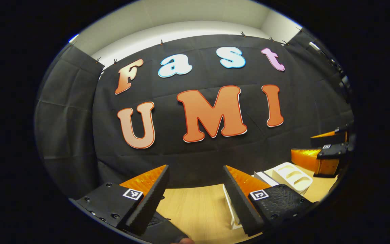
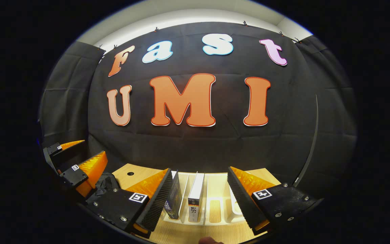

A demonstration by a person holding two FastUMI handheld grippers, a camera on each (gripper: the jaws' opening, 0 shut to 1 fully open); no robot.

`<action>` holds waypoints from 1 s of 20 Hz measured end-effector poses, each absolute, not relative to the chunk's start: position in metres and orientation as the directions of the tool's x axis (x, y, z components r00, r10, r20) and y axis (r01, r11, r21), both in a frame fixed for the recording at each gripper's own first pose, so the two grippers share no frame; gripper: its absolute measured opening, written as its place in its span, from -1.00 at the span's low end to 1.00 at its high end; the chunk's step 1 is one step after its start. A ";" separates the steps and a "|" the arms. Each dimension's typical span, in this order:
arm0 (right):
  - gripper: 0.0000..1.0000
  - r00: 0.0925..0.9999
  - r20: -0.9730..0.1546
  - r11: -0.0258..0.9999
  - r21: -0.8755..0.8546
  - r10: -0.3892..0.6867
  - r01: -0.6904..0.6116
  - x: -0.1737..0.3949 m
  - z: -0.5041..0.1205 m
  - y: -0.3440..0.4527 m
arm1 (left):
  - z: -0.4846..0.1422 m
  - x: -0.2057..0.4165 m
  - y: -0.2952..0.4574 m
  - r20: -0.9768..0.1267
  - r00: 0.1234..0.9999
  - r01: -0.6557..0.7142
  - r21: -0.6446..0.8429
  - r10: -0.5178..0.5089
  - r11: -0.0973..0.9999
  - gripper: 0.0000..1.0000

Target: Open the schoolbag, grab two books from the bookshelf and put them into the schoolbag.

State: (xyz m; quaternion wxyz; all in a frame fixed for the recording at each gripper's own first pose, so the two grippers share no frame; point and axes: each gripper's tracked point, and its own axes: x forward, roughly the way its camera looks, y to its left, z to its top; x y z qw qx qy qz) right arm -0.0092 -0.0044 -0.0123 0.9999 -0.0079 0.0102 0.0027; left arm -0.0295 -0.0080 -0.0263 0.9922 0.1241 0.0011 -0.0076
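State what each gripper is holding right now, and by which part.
Nothing is held. The left gripper is open over the wooden table, with nothing between its fingers. The right gripper is open in front of two books standing in the white rack, not gripping them.

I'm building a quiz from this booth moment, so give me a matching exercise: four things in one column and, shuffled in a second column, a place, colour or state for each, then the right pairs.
Column one:
1. dark blue book
2. white book
3. right gripper
4. white book rack

Column two:
A. open, with both books between its fingers, touching neither
B. stands upright in the rack, beside the gripper's left finger
C. sits on the wooden table
D. stands upright, to the right of the other book

Pairs: 1-B, 2-D, 3-A, 4-C
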 end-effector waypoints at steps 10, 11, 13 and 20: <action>0.95 0.999 -0.040 0.997 -0.072 0.027 -0.030 0.011 -0.034 -0.014 | -0.127 -0.061 0.033 -0.151 0.987 0.044 0.582 0.055 0.812 0.96; 0.94 0.999 -0.045 0.997 -0.075 0.029 -0.032 0.015 -0.037 -0.015 | -0.142 -0.066 0.038 -0.176 0.982 0.055 0.609 0.067 0.791 0.96; 0.94 0.998 -0.053 0.996 -0.081 0.030 -0.034 0.020 -0.044 -0.018 | -0.176 -0.074 0.052 -0.230 0.968 0.081 0.656 0.097 0.751 0.96; 0.94 0.994 -0.102 0.994 -0.097 0.040 -0.050 0.041 -0.070 -0.026 | -0.266 -0.107 0.097 -0.355 0.907 0.156 0.781 0.225 0.605 0.96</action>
